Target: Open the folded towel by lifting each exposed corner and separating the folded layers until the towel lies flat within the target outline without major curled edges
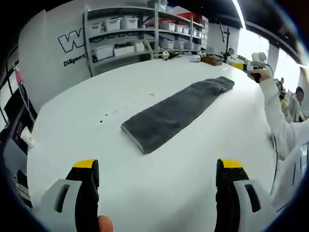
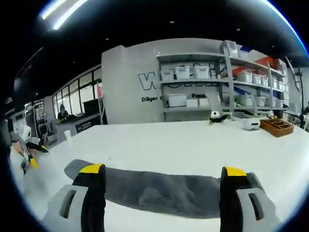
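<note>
Jaws of your left gripper (image 1: 157, 169) stand wide apart in the left gripper view, yellow-tipped, with nothing between them but bare white table (image 1: 159, 193); a fingertip shows at the base of the left jaw. Beyond them, well short of contact, the grey towel (image 1: 176, 113) lies folded into a long narrow strip on the table, its near end closest to your left gripper and its far end running away to the upper right. A few small dark marks (image 1: 104, 118) dot the table just left of the towel's near end. To the right of the towel's far end, your white sleeve (image 1: 277, 121) reaches in, holding your right gripper (image 1: 253, 65) above the table edge.

In the right gripper view, your right gripper (image 2: 163, 179) is also spread wide and holds nothing. The towel (image 2: 159, 191) lies crosswise just past the jaw tips, stretching from beside the left jaw to behind the right one; you cannot tell whether the tips touch it. Left of the towel, your left gripper (image 2: 26, 150) shows small and blurred at the table edge.

Past the towel, across the table, sit a wooden tray (image 2: 276, 126) and a small white box (image 2: 251, 123). Behind these stands a metal shelving rack (image 2: 217, 82) loaded with white bins (image 2: 182, 72), against a grey wall with white lettering (image 2: 149, 79).
</note>
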Available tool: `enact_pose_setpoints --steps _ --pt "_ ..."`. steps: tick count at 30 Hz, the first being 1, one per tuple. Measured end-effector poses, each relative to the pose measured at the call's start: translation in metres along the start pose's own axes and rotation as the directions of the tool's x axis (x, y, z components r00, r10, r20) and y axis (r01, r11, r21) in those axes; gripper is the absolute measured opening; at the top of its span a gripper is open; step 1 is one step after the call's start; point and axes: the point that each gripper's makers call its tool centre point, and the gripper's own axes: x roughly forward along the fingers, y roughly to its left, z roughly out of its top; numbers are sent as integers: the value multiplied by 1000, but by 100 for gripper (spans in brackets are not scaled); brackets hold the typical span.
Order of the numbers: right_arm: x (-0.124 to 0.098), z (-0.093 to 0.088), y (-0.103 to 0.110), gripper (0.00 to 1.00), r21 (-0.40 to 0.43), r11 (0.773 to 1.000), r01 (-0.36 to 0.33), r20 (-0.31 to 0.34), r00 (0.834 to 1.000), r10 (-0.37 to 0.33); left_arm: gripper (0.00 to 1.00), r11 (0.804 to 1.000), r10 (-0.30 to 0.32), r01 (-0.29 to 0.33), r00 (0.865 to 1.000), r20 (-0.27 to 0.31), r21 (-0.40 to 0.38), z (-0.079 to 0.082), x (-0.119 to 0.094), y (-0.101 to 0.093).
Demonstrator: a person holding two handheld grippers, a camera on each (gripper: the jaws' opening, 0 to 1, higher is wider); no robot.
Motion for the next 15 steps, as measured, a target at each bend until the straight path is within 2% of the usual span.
enact_pose_setpoints --steps 1,2,6,10,15 --pt "-3 2 4 99 50 999 -11 12 1000 10 100 1000 -4 4 1000 -7 -1 -2 1 0" --pt "-5 4 4 99 54 998 -10 16 1000 9 100 1000 -9 9 1000 -12 -2 -3 3 0" --pt "-14 14 -2 99 6 1000 27 31 999 -28 100 999 -34 34 999 -26 -17 -7 14 -1" --pt "-24 24 3 99 15 1000 13 69 998 -14 100 996 -81 80 996 -32 -24 -10 32 -6" --pt "-27 27 2 99 3 999 34 85 996 -34 97 985 -155 156 988 23 -67 -8 68 -14"
